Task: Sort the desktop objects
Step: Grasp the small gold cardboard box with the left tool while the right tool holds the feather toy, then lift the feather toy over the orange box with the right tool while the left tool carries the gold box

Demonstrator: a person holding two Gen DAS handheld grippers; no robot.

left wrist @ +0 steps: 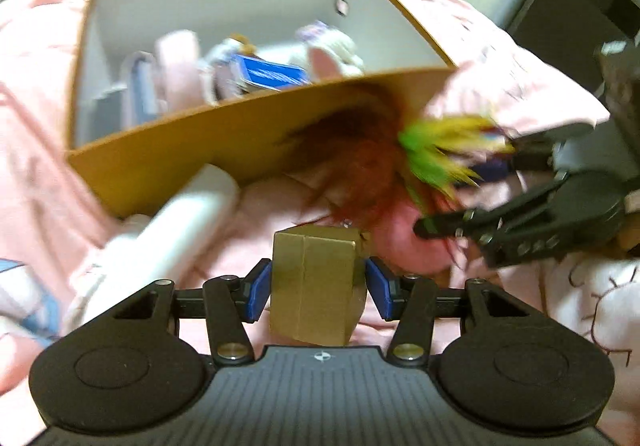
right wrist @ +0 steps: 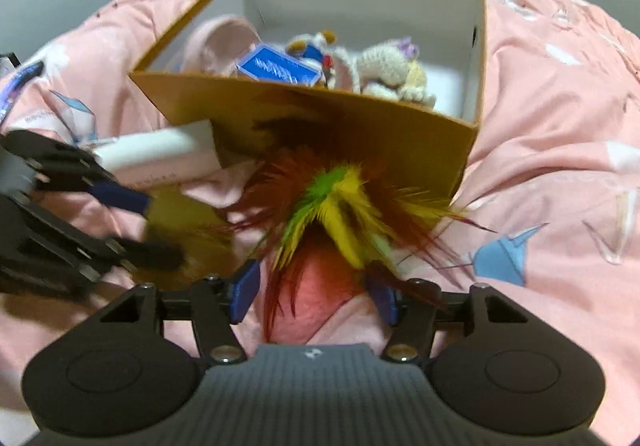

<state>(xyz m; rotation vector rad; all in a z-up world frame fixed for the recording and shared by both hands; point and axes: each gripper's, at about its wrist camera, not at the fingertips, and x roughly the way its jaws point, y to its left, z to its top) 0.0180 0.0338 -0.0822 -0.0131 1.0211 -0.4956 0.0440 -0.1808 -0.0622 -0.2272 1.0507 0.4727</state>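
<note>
Gold box [left wrist: 316,286] clamped between left fingers; feather toy [right wrist: 332,206] (loose) between wide right fingers

1. The blue packet [right wrist: 279,69] inside the open cardboard box [right wrist: 320,118], left of the crocheted toys, carries white lettering across its face; it is too blurred to read.
2. The pale pink carton [right wrist: 160,158] lying on the bedding to the near left of the box has a line of small dark print along its side; the letters cannot be made out.
3. The rest shows no readable text, brand or number.
</note>
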